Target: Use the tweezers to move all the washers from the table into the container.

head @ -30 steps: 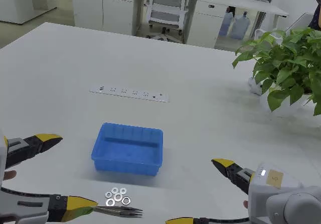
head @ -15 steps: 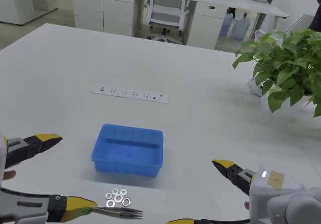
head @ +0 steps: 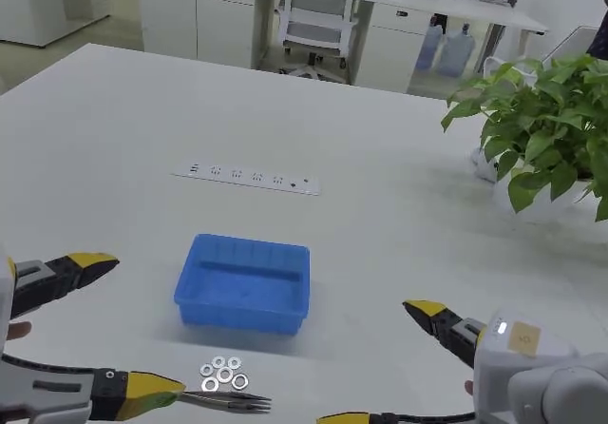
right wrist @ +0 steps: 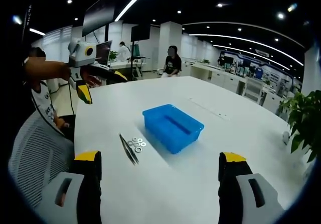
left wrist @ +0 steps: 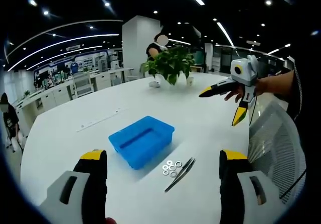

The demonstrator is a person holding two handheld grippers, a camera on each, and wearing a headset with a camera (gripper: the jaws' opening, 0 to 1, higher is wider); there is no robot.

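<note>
Left gripper: at the near left of my head view; two black jaws with yellow tips, spread wide with bare table between them
Washers: small flat silvery metal rings, each with a round hole; I count six, bunched close together on the table just in front of the container, between my two grippers
Tweezers: one pair, thin dark metal with two slim arms; lying flat on the table just on my side of the washers, apart from the container
Tweezers axis: the long axis runs left to right across the head view, roughly along the container's front wall; the left end lies at the tip of my left gripper's lower jaw, and I cannot tell whether they touch; I cannot tell which end is the pointed one either
Container: one shallow rectangular tray of blue plastic with rounded corners, a long side facing me, standing mid-table
Power strip: one long white strip of sockets lying flat beyond the container, well apart from it
Table: white, smooth, matte top
Right gripper: the same black jaws with yellow tips on a pale grey body; jaws gaping wide, gripping nothing, to the right of the washers
Plant: one leafy green plant in a white pot at the far right of the table
</note>
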